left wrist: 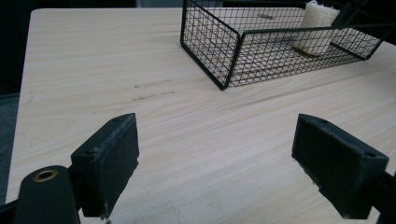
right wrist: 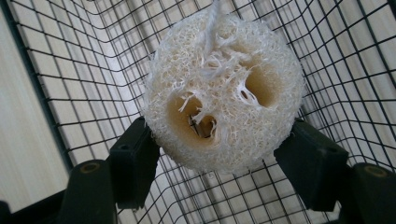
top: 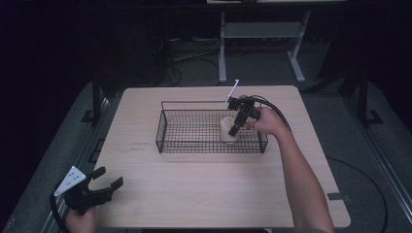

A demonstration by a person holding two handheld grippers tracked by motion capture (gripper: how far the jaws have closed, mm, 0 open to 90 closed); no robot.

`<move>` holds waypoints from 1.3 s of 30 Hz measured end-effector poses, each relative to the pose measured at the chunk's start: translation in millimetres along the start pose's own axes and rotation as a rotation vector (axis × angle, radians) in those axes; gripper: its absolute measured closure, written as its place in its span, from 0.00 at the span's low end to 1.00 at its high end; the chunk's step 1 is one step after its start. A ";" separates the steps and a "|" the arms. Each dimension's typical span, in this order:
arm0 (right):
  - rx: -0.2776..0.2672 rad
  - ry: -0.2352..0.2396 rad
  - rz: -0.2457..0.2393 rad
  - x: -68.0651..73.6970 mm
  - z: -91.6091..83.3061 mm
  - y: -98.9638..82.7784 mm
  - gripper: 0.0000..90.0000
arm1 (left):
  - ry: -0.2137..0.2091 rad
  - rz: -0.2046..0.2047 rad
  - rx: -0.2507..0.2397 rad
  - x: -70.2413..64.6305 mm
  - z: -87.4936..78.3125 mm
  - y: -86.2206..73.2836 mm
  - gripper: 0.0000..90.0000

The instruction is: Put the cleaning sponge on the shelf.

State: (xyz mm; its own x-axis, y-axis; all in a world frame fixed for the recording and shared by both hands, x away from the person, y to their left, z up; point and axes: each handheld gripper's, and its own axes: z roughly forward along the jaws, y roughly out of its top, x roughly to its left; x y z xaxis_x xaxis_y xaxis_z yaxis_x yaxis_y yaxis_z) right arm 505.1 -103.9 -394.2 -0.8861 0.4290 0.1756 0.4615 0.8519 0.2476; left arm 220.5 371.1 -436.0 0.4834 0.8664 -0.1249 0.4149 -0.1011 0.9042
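Presently catalogued, one light wood-grain worktop (top: 194, 194) carrying a black wire basket (top: 167, 124), rectangular, set toward the far centre of the surface.

Item: loofah sponge (right wrist: 224, 93), pale cream, cylindrical, fibrous, with two larger hollows through its end face. It stands on end on the mesh floor at the right-hand part of the basket, near the basket's right wall. In the high view it shows as a pale upright cylinder (top: 229, 130); in the left gripper view it appears at the far end of the basket (left wrist: 316, 28).

Item: right claw (right wrist: 224, 163), held in the person's right hand (top: 267, 121), reaching down into the basket from above its far right corner. Its two black jaws sit on either side of the loofah, spread about as wide as the sponge; each jaw looks to be touching or very nearly touching the fibres, though firm pressure cannot be confirmed, so whether it is gripping cannot be told. A black cable (top: 277, 109) loops off behind the hand, and a thin white strip (top: 232, 91) stands tilted just above the claw.

Item: left claw (top: 103, 183), held in the left hand (top: 80, 221) at the near left corner of the worktop, well apart from the basket. Its jaws are spread wide and released, with bare wood between them. A grey three-cornered plate (top: 70, 178) sits on top.

Beyond the worktop: dark floor, cables, and the pale legs of another table (top: 223, 48).
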 end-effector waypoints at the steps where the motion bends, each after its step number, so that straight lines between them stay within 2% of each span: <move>1: 0.001 0.002 0.002 -0.8 1.5 0.1 0.34 | 0.000 -0.001 0.001 0.3 -0.4 -0.2 0.16; 4: -0.012 0.007 0.004 -1.3 3.3 0.5 0.34 | 0.002 0.000 -0.002 1.0 -1.0 -0.2 0.16; 8: -0.002 0.001 0.001 1.1 3.5 0.9 0.33 | 0.001 0.002 0.000 0.6 -0.4 0.4 0.16; 14: 0.021 0.000 0.002 4.5 4.4 0.9 0.26 | -0.001 0.006 0.004 -0.2 -0.3 0.1 0.16; 23: 0.006 -0.013 -0.004 10.5 -5.9 -0.7 0.19 | -0.002 0.005 0.001 -0.1 -1.1 0.0 0.16; 39: -0.025 -0.028 -0.008 16.0 -26.3 -11.2 0.19 | 0.001 0.005 0.001 -0.1 -1.0 -0.3 0.16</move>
State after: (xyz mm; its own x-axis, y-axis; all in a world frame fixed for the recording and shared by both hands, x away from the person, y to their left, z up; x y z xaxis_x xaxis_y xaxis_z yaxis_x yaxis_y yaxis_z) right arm 486.9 -114.5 -369.2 -0.8905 0.4307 0.1469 0.4550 0.8477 0.2728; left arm 219.6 371.6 -435.9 0.4844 0.8666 -0.1201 0.4137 -0.1060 0.9042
